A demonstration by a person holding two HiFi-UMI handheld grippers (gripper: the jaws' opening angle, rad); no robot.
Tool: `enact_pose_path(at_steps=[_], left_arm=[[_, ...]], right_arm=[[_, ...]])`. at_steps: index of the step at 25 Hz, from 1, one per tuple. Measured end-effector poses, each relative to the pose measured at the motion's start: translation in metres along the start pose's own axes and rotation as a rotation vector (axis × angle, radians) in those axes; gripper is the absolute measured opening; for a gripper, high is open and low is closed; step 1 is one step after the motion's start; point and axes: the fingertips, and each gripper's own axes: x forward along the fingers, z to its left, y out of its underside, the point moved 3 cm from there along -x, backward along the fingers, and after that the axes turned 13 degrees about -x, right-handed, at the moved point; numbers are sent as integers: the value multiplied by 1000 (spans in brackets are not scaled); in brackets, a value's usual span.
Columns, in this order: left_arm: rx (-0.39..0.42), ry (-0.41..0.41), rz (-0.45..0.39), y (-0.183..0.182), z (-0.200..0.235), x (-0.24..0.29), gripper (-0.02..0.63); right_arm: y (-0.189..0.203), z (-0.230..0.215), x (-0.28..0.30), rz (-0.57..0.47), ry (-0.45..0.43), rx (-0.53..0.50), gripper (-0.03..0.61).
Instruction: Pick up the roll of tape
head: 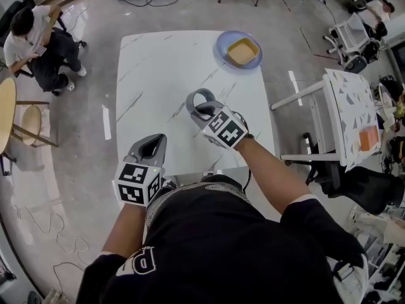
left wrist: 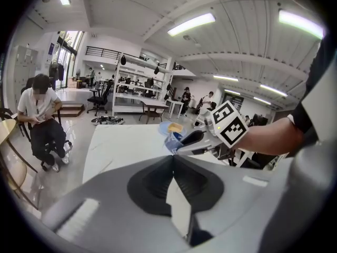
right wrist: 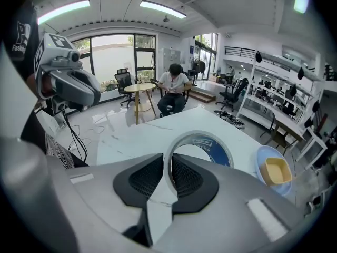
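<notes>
The right tool holds the roll of tape over the white table.

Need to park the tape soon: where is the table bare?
The left side of the white table is bare, from its left edge across to the blue plate. The strip between the left hand-held gripper and the right hand-held gripper, shut on the roll of tape, is free too. Crowded: the far-right corner, where the plate holds a yellow bowl.

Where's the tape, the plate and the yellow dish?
tape (right wrist: pixel 215 149), right gripper view, blue inner wall.
plate (head: pixel 221 46), head view, left rim.
yellow dish (head: pixel 243 51), head view, its middle.
</notes>
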Motion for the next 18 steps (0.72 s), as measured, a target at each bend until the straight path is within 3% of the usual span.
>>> enact_pose_path(at_steps=[6,18], left_arm=[[23,28,9,-1,-11,5,58],[62,80,-29,-14,-31,10,58]], right_arm=[[-8,10,-29,-77,34,61,48],[-14,16,-91,-287,91,291,48]])
